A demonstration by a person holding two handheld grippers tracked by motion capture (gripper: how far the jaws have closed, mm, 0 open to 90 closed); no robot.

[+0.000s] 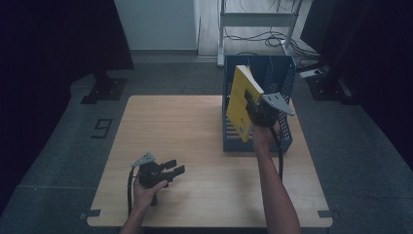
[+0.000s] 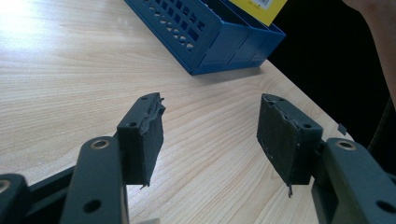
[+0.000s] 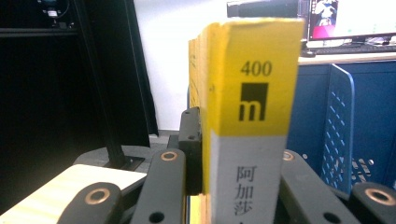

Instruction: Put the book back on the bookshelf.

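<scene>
My right tongs (image 1: pixel 254 105) are clenched on one yellow book (image 1: pixel 242 101). In the right gripper view both jaws press on the book, one on each side, and its spine (image 3: pixel 250 116) faces the camera; the spine is yellow above, with the number 400 and a black square mark, and grey below with printed characters. From the high view I see the book held tilted in the air, above the near part of the one blue file rack (image 1: pixel 285 87), with its lower corner down by the rack's front. I cannot tell if the book touches the rack.

My left tongs (image 1: pixel 174 167) are released. In the left gripper view the two pads (image 2: pixel 144 135) stand wide apart with nothing between them, just above the wood. This hand is low at the near left part of the desk (image 1: pixel 185 131), well apart from the rack.

I count two tongs, one book, one rack with perforated walls and upright dividers.

The desk is light wood. Around it is a grey floor (image 1: pixel 53 161). At the back there is a white wall, a metal frame with loose cables (image 1: pixel 272 39), and dark curtains on both sides.
</scene>
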